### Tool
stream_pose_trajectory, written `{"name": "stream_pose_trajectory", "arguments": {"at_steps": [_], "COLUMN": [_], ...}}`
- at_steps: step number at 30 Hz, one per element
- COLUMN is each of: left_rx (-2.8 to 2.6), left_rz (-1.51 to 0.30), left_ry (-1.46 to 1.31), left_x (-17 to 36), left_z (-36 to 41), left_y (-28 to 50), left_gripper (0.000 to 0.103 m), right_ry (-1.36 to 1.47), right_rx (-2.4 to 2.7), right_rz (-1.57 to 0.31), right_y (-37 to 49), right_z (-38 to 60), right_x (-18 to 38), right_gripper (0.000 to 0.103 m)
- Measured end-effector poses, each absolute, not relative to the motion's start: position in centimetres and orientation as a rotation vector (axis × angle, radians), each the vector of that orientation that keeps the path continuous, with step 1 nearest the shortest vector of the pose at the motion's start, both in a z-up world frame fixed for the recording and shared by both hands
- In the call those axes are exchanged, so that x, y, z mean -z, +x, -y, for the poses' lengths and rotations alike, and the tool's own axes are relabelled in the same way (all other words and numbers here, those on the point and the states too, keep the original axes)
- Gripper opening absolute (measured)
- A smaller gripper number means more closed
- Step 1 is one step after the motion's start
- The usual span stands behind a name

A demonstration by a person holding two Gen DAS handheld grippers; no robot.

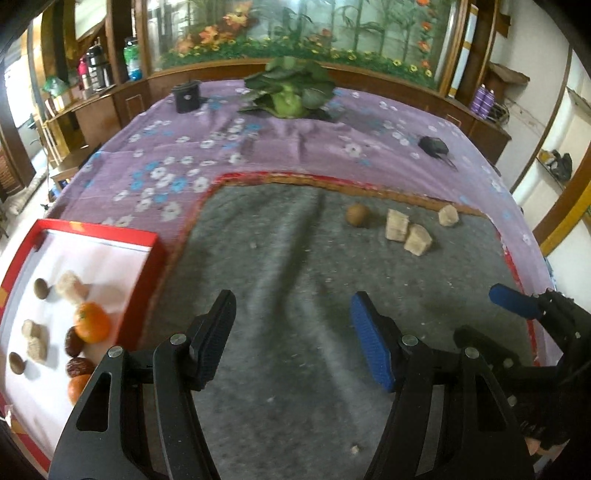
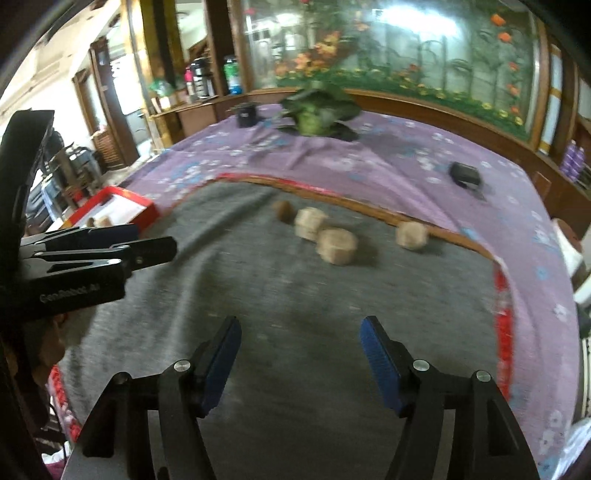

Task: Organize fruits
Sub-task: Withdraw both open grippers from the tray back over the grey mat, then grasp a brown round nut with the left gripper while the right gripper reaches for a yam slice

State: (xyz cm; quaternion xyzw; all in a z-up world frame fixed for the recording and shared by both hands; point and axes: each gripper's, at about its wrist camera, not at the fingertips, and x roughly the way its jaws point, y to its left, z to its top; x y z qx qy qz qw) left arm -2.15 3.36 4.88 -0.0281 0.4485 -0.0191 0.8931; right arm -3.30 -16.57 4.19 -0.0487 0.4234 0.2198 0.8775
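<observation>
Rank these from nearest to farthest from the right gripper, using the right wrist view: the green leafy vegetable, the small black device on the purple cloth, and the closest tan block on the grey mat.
From the right gripper:
1. Tan block, straight ahead on the grey mat.
2. Small black device, farther back, right, on the purple cloth.
3. Green leafy vegetable, at the table's far edge, centre.

Black fingers [image 1: 218,332], blue ribbed pads [image 2: 380,369]

A wooden-framed glass panel [image 1: 295,33] painted with flowers and bamboo backs the room; wooden shelves [image 1: 92,96] with bottles stand left, a white wall [image 1: 535,55] right.
</observation>
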Motion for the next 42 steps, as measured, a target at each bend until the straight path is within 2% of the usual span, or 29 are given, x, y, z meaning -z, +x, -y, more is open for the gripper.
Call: {"name": "stream_pose_trajectory", "arguments": {"at_steps": [34, 35, 37, 38, 39, 42], "left_rx": [0.105, 0.108, 0.121, 0.123, 0.12, 0.125], "left_rz": [-0.992, -0.994, -0.989, -0.991, -0.995, -0.978], "left_ry": [0.04, 0.036, 0.021, 0.023, 0.029, 0.035], "left_x": [-2.2, -2.1, -2.0, -1.9, -1.7, -1.6], "left_z": [1.8, 1.8, 1.5, 1.4, 1.3, 1.1], "left_y": [8.2, 8.4, 8.6, 8.7, 8.8, 8.7], "left_gripper": [0.065, 0.064, 0.048, 0.032, 0.024, 0.021], "right_ry": [0.028, 0.032, 0.035, 0.037, 0.04, 0.043], "right_rx": [-0.459, -0.462, -0.453, -0.446, -0.443, -0.437], "right_rz": [-0.93, -0.93, -0.932, -0.933, -0.935, -0.936], "right_y": [-0.1, 0.0, 0.2, 0.4, 0.7, 1.6], "right_z": [21.8, 21.9, 22.0, 22.1, 22.2, 22.5], "right_x": [-2.7, -2.8, -2.8, -2.8, -2.9, -3.2], "right_gripper": [0.066, 0.066, 0.066, 0.066, 0.066, 0.066]}}
